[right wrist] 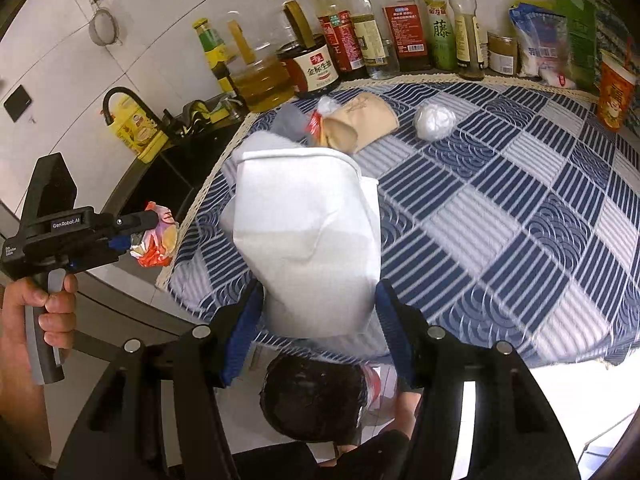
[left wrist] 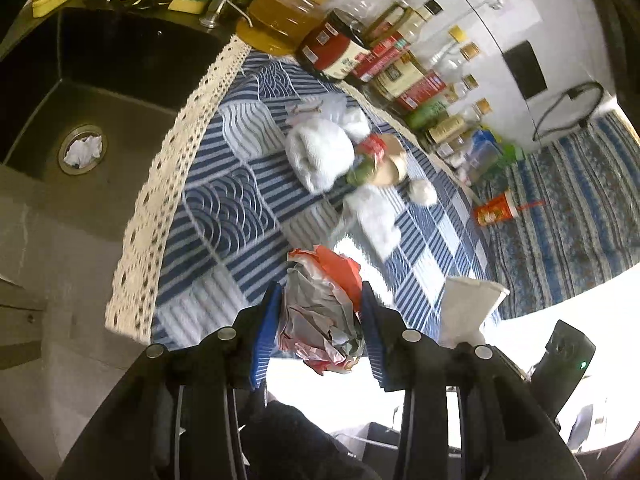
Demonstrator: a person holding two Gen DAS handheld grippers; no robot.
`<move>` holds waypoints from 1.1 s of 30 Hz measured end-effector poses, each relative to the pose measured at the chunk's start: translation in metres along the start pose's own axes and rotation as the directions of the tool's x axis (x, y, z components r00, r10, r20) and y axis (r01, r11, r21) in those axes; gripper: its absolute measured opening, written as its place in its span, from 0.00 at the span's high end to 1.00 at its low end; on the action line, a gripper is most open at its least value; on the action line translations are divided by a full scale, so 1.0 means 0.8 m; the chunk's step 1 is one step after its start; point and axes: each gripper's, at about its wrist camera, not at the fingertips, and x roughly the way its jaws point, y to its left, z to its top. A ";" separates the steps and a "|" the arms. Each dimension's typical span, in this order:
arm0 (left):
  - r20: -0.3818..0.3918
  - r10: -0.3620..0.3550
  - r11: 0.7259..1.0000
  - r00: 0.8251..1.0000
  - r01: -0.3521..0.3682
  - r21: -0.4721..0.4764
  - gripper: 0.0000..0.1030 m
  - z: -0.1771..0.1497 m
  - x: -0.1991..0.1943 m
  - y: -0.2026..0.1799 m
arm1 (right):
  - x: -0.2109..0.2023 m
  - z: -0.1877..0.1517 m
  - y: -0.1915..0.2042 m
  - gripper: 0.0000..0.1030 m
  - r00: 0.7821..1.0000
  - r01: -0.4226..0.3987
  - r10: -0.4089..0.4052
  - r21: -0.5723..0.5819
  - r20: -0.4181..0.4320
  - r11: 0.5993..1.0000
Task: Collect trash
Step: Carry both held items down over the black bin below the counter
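1. The left gripper (left wrist: 322,328) is clenched on a crumpled wad of silver and orange-red foil wrapper (left wrist: 320,312), its blue pads pressing on both sides; in the right wrist view the wad (right wrist: 158,236) hangs beyond the left edge of the table, near the dark sink.
2. The right gripper (right wrist: 318,320) grasps a white paper cup (right wrist: 308,236) between its blue pads. The cup is held above the cloth, its long axis running away from the gripper, its rim at the far end.
3. A person's hand (right wrist: 44,308) grips the handle of the left tool at the near left.
4. Directly below the right gripper, nearest of all, sits a round dark opening lined with plastic (right wrist: 316,396); what it is cannot be told for certain.
5. A blue and white checked tablecloth with a cream lace edge (right wrist: 520,216) covers the table.
6. Farther on lie a tan crumpled paper bag (right wrist: 364,122) with red and white scraps beside it, and, apart to its right, a white crumpled ball (right wrist: 434,122).
7. An orange paper cup (right wrist: 616,94) stands upright at the far right.
8. A row of sauce and oil bottles (right wrist: 360,40) lines the far wall.
9. At the far left, the dark sink (left wrist: 100,88) holds white paper in its drain (left wrist: 83,150).
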 end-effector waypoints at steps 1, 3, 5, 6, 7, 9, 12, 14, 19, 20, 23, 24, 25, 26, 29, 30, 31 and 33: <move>-0.002 0.000 1.000 1.000 0.000 0.013 0.65 -0.007 -0.002 -0.001 | -0.003 -0.008 0.005 0.44 1.000 -0.001 0.001 0.000 0.000 1.000; -0.003 0.010 0.999 1.000 -0.010 0.039 0.65 -0.020 -0.006 -0.001 | -0.006 -0.024 0.015 0.44 1.000 -0.008 0.008 0.000 -0.004 1.000; -0.013 0.016 0.998 1.000 -0.015 0.054 0.65 -0.036 -0.009 0.001 | -0.007 -0.036 0.023 0.44 1.000 -0.010 0.009 -0.004 -0.013 1.000; -0.022 0.014 0.998 1.000 -0.013 0.053 0.65 -0.044 -0.009 0.004 | -0.006 -0.046 0.029 0.44 1.000 -0.013 0.013 -0.005 -0.022 1.000; -0.026 0.014 0.999 1.000 -0.013 0.052 0.65 -0.051 -0.010 0.007 | -0.006 -0.052 0.033 0.44 1.000 -0.016 0.016 -0.005 -0.027 1.000; -0.034 0.014 0.999 0.999 -0.013 0.048 0.65 -0.064 -0.012 0.014 | -0.005 -0.064 0.040 0.44 0.999 -0.021 0.021 -0.008 -0.039 1.000; -0.044 0.012 0.999 0.999 -0.010 0.037 0.65 -0.080 -0.014 0.023 | 0.002 -0.083 0.055 0.44 0.997 -0.032 0.031 -0.021 -0.069 0.999; -0.054 0.009 1.000 0.999 -0.008 0.030 0.65 -0.091 -0.012 0.029 | 0.007 -0.093 0.063 0.44 0.996 -0.036 0.033 -0.030 -0.086 0.999; -0.096 0.002 1.000 0.995 -0.002 -0.003 0.65 -0.119 0.002 0.045 | 0.029 -0.116 0.072 0.44 0.990 -0.051 0.046 -0.033 -0.136 0.998; -0.106 0.000 1.000 0.994 -0.001 -0.010 0.65 -0.125 0.006 0.048 | 0.034 -0.121 0.073 0.44 0.988 -0.054 0.048 -0.032 -0.150 0.998; -0.139 0.003 1.000 0.990 -0.008 -0.030 0.65 -0.140 0.018 0.059 | 0.049 -0.132 0.073 0.44 0.981 -0.061 0.054 -0.030 -0.186 0.998; -0.148 0.005 0.999 0.989 -0.010 -0.036 0.65 -0.144 0.022 0.061 | 0.055 -0.135 0.073 0.44 0.978 -0.064 0.057 -0.029 -0.201 0.998; -0.160 0.007 0.999 0.987 -0.014 -0.046 0.65 -0.150 0.027 0.066 | 0.059 -0.138 0.073 0.44 0.976 -0.066 0.058 -0.028 -0.212 0.997; -0.173 0.008 0.998 0.985 -0.017 -0.055 0.65 -0.155 0.032 0.070 | 0.064 -0.142 0.074 0.44 0.973 -0.066 0.058 -0.028 -0.225 0.997; -0.208 0.016 0.997 0.978 -0.031 -0.070 0.65 -0.169 0.046 0.082 | 0.081 -0.151 0.072 0.44 0.963 -0.068 0.062 -0.017 -0.263 0.998; -0.220 0.021 0.997 0.975 -0.037 -0.072 0.65 -0.173 0.052 0.084 | 0.087 -0.153 0.072 0.44 0.960 -0.071 0.064 -0.016 -0.274 0.997; -0.238 0.025 0.996 0.971 -0.045 -0.078 0.65 -0.179 0.059 0.089 | 0.091 -0.155 0.071 0.44 0.957 -0.073 0.066 -0.016 -0.282 0.997; -0.255 0.028 0.995 0.966 -0.052 -0.088 0.65 -0.186 0.068 0.095 | 0.103 -0.158 0.069 0.44 0.951 -0.075 0.067 -0.015 -0.303 0.997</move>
